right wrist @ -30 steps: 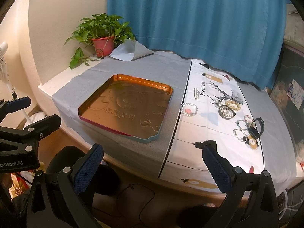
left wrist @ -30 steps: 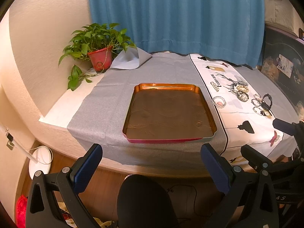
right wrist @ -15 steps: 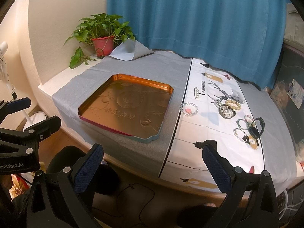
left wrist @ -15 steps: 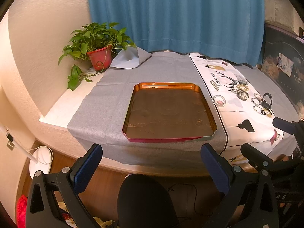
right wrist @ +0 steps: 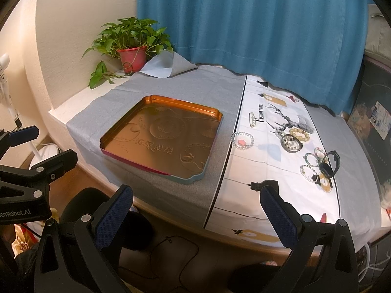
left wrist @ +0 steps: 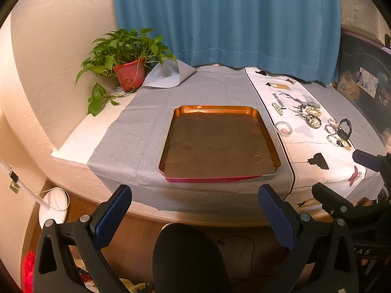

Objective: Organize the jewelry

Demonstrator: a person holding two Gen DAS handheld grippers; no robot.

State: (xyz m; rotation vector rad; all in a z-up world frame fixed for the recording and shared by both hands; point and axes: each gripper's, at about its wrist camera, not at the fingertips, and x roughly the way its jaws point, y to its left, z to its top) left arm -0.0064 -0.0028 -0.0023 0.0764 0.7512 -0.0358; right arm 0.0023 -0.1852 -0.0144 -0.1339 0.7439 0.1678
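An empty copper-coloured tray [left wrist: 273,168] [right wrist: 212,114] lies on the grey cloth in the table's middle. Right of it, on the white printed cloth, lie several pieces of jewelry: a clear bead bracelet with a pink stone [right wrist: 243,141] [left wrist: 283,129], a hair clip [right wrist: 252,119], a cream bead bracelet [right wrist: 299,133], a dark ring of pearls [right wrist: 291,143], small bracelets [right wrist: 312,159] and a black watch [right wrist: 330,163] [left wrist: 344,128]. My left gripper [left wrist: 195,207] and right gripper [right wrist: 196,206] are both open and empty, held off the table's front edge.
A potted plant in a red pot [left wrist: 128,77] stands at the back left corner. A blue curtain [right wrist: 244,24] hangs behind the table. A white fan base [left wrist: 52,208] sits on the floor at left. A black chair back [left wrist: 188,256] is below the grippers.
Both views have shifted very slightly; the scene sits a touch differently in frame. Nothing on the table has moved and both grippers stay open.
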